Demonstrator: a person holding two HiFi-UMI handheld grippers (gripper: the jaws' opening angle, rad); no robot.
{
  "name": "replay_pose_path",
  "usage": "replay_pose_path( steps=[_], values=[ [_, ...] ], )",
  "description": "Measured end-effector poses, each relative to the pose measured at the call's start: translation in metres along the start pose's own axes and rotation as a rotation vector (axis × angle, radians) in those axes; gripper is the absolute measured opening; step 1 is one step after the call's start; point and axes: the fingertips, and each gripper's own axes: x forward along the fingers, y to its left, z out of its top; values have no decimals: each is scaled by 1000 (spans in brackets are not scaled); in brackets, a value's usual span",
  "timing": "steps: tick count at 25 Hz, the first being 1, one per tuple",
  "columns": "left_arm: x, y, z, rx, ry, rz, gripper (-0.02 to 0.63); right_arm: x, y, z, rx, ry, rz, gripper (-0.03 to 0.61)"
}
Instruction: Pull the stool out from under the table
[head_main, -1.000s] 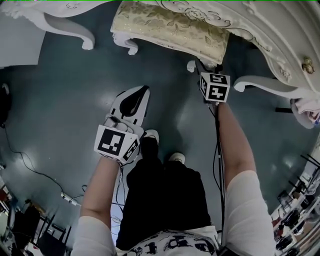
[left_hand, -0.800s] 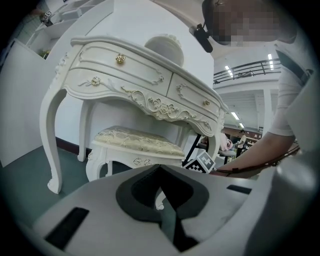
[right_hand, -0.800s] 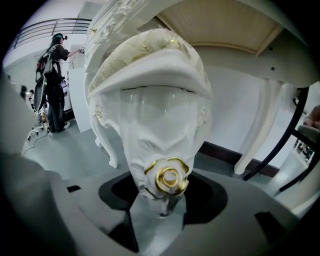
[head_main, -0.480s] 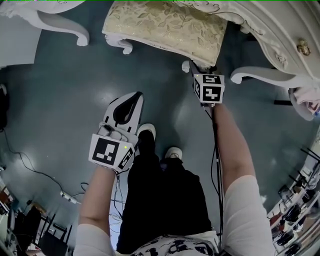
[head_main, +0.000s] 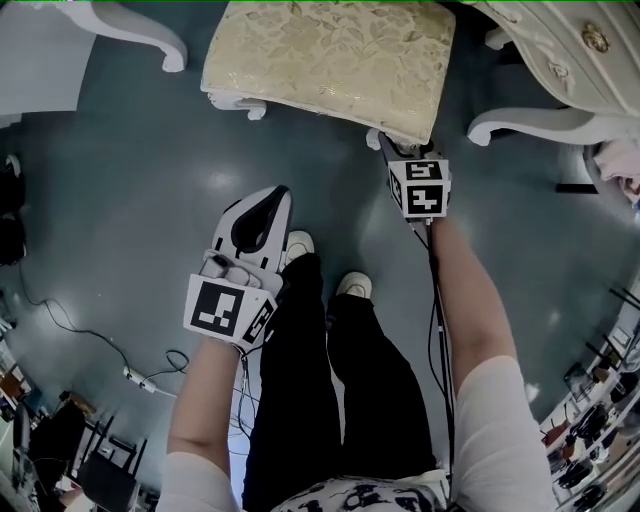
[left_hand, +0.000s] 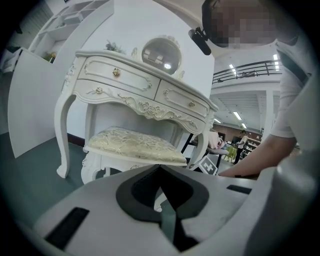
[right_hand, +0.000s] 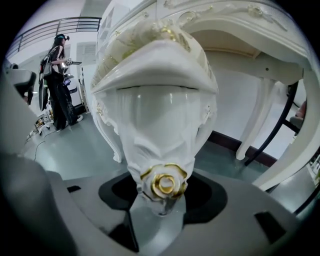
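One leg of the stool (head_main: 330, 60) is clamped in the right gripper (right_hand: 160, 197) for dragging. The stool seems partly clear of the bench (head_main: 560, 55). The left gripper (head_main: 278, 198) is closed and idle.

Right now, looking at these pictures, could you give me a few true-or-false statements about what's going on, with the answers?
1. The right gripper is clamped on a corner leg of the stool. True.
2. The left gripper grips the stool too. False: it hangs over the floor, jaws together, empty.
3. The stool's cushion is plain dark blue. False: it is cream with a leafy pattern.
4. A gold rose sits on the leg between the right jaws. True.
5. The table is black. False: white, carved, with drawers.
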Motion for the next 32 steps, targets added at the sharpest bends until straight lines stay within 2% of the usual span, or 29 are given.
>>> replay_pose_path(
  steps=[10,15,21,29,32],
  values=[
    [-63,-31,-37,4,44,-38,17,-56,51,-53,-21,25,27,264],
    [-100,-39,-61,44,68,-89,17,-82,84,-87,-29,31,42,264],
    [-108,-33,-59,57,79,-106,17,-86,87,-90,-12,57,19,265],
    [-122,-34,-49,65,82,-123,17,-95,92,-93,-8,58,37,264],
    [-126,-29,-41,65,90,-113,17,-94,91,-93,-18,100,-11,268]
  ],
)
